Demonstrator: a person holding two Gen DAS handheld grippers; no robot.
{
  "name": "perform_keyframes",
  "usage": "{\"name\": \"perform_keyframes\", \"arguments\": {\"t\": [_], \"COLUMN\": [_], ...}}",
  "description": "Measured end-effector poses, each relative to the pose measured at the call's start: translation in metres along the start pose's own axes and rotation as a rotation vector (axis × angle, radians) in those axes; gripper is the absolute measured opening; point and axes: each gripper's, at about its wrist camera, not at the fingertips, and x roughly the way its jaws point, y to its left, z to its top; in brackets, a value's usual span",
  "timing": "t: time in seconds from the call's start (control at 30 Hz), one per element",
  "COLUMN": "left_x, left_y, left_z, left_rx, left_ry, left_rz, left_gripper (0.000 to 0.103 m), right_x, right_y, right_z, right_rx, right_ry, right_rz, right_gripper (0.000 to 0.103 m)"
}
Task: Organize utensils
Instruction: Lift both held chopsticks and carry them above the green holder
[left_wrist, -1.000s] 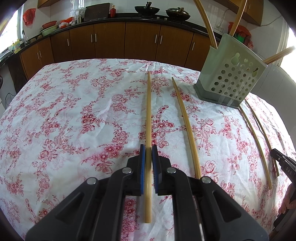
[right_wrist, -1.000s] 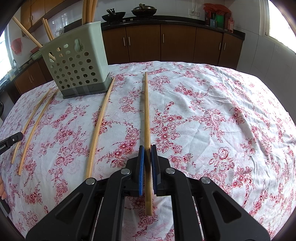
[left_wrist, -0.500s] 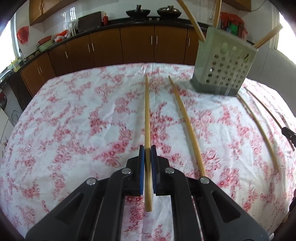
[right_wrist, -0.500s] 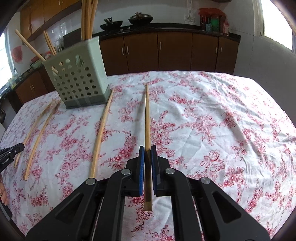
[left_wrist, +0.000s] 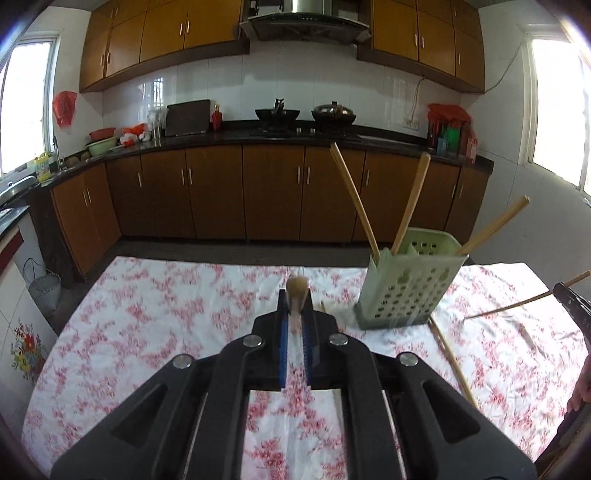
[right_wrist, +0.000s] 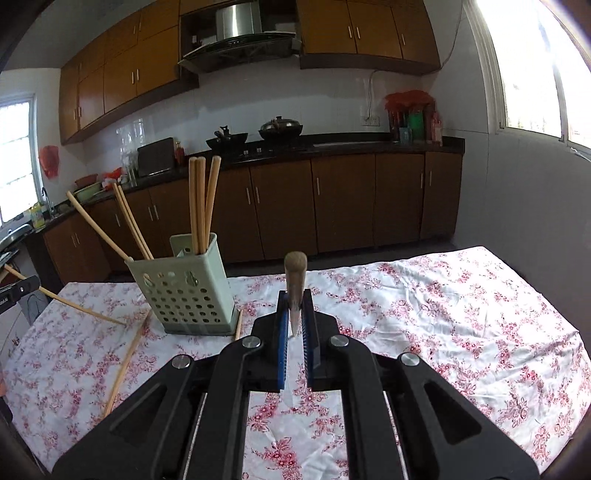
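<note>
A long, thin, pale bamboo chopstick (left_wrist: 296, 295) is held in the left hand-held gripper (left_wrist: 295, 325), pinched shut between the blue pads near one end, with the shaft foreshortened straight ahead of the jaws. A second bamboo chopstick (right_wrist: 295, 280) is clamped the same way in the right hand-held gripper (right_wrist: 294, 321). Both sticks are carried clear above the surface (right_wrist: 424, 314) covered in white cloth with red flowers.

Handling is judged as light, stiff and smooth; with the hold so near one end, swivel or slip between the pads is likely, so a firm pinch is advised.

The pale green perforated plastic utensil holder (left_wrist: 406, 291) stands ahead and right of the left hand-held gripper, ahead and left of the right one (right_wrist: 184, 295), with several chopsticks already leaning inside. More loose bamboo chopsticks (right_wrist: 125, 362) are noted lying on the cloth beside the holder.
</note>
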Motion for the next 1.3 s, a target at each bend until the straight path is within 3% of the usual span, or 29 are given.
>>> {"name": "perform_keyframes", "arguments": {"t": [0.3,0.57,0.7,1.07,1.3], "left_x": [-0.014,-0.04,-0.056,-0.069,-0.021], "left_y": [-0.003,-0.028,-0.041,-0.077,-0.096], "left_z": [0.026,0.057,0.071,0.121,0.12], "left_rx": [0.0,0.0,-0.005,-0.012,-0.022], "left_ry": [-0.046,-0.081,-0.12,-0.287,-0.253], "left_rz": [-0.023,-0.16,-0.221,-0.233,-0.217], "left_gripper": [0.008,0.008,0.008,0.008,0.008], "right_x": [-0.01,-0.039,-0.053,-0.037,0.005], "right_y": [0.014,0.031,0.041,0.064,0.071], "right_z": [0.024,0.061,0.074,0.101,0.094], "right_rx": [0.018,0.05,0.048,0.025,0.032], "right_ry": [-0.048,-0.096,-0.148,-0.247,-0.162], "right_rz": [0.069,0.254,0.306,0.258,0.221], "right_gripper": [0.008,0.008,0.008,0.008,0.008]}}
